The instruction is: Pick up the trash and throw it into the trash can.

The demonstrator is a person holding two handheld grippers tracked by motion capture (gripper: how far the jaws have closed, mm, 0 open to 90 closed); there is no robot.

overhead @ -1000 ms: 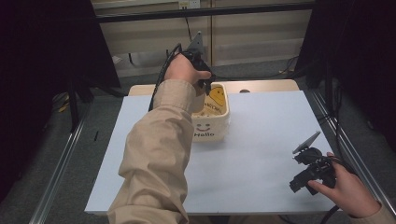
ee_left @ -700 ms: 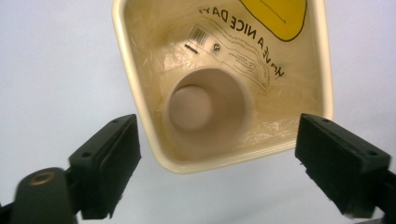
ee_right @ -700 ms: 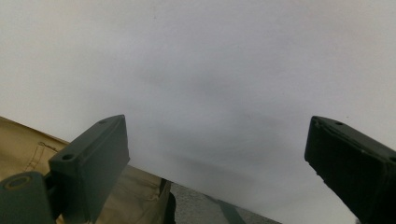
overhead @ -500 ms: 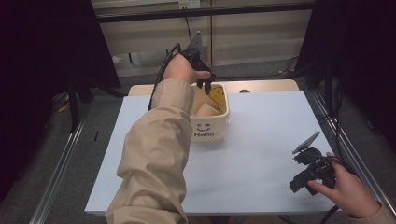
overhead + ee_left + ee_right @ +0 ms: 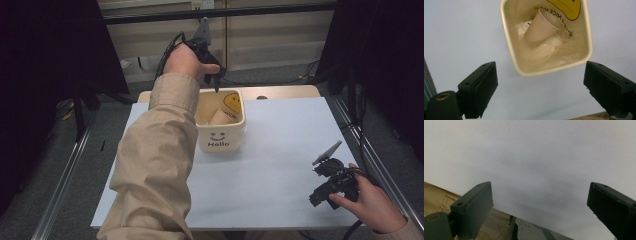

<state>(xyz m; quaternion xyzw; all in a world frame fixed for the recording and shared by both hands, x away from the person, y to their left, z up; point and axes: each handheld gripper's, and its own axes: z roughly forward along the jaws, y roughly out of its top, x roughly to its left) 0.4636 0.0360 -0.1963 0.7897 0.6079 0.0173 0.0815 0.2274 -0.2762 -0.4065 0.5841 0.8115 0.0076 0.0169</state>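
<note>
Left tool (image 5: 216,82) has lifted since a second ago: it sat low at the rim of the bin (image 5: 220,141), now it hangs above the bin's far edge, clear of it. My left hand (image 5: 186,61) is raised with it, sleeve (image 5: 155,160) stretched out over the near-left part of the surface (image 5: 280,165). Bin and right side unchanged.

Left tool state: jaws spread wide, nothing between them. In the left gripper view (image 5: 541,87) the two black jaws stand well apart with bare surface in the gap. Bin (image 5: 549,37) sits ahead of the jaws, its rim not touching either one.

Bin is cream, rounded-square, with a smiley and "Hello" on the side facing me, and stands around the middle of the surface, toward the far side. A thin plastic bag (image 5: 554,58) lines it, with a yellow smiley print and some lettering on the bag. Paper cup (image 5: 540,28) lies tilted inside on the bag, mouth pointing up toward the printed wall. High view shows the same cup (image 5: 218,118) inside the bin, below and just near of the left tool's tips.

Right tool (image 5: 325,192) sits low at the near-right corner of the surface, in my right hand (image 5: 367,202), well apart from the bin. Right gripper view (image 5: 539,202): jaws wide, nothing gripped, bare surface ahead, my sleeve (image 5: 439,197) at lower left.
</note>
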